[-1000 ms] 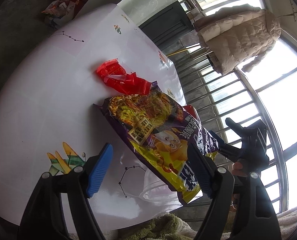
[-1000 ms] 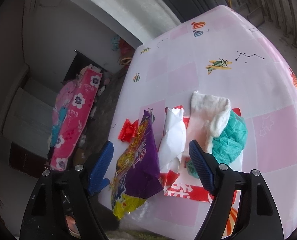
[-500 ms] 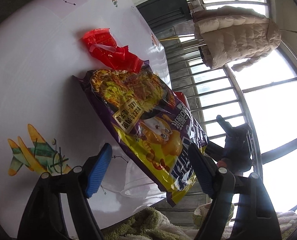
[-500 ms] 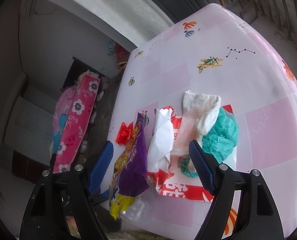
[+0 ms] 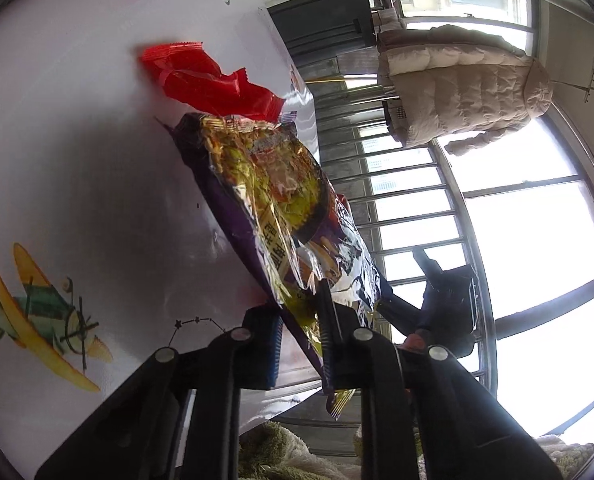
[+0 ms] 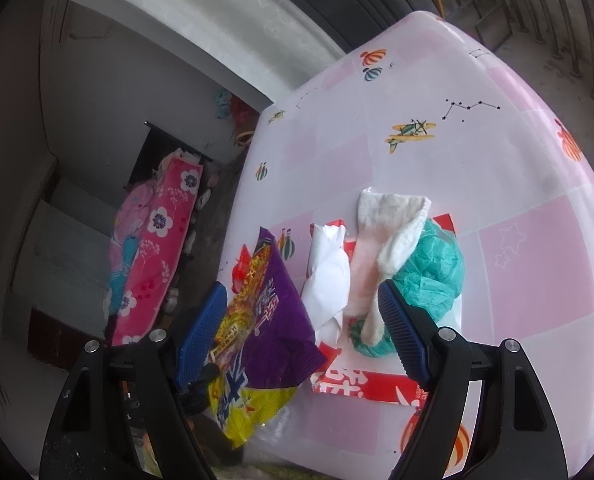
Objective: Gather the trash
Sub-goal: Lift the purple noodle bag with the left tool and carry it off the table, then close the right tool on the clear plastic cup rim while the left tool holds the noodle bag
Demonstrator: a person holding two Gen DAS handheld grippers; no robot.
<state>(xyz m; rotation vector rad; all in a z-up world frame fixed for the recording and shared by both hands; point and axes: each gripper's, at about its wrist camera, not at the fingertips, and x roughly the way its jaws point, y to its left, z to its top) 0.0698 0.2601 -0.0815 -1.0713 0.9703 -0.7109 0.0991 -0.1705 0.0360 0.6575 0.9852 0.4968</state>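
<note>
A purple and yellow snack bag (image 5: 265, 184) lies on the pink and white table (image 5: 77, 160), its near end past the table edge. My left gripper (image 5: 299, 304) is closing its jaws, and the pads pinch that near end. A red wrapper (image 5: 209, 80) lies just behind the bag. In the right wrist view the same snack bag (image 6: 273, 312) sits left of a crumpled white paper (image 6: 329, 276), a white cloth (image 6: 385, 232) and a teal plastic bag (image 6: 433, 272), all on a red printed sheet (image 6: 361, 380). My right gripper (image 6: 301, 292) hovers open above them, holding nothing.
A beige padded jacket (image 5: 457, 92) hangs by the barred window (image 5: 409, 200) beyond the table. A pink floral blanket (image 6: 153, 248) stands on the floor to the left. Fuzzy green fabric (image 5: 281, 452) lies under the near table edge.
My left gripper's jaws went from wide apart to pinched on the snack bag's near end, which now crumples and tilts up. The right gripper has hardly moved.
</note>
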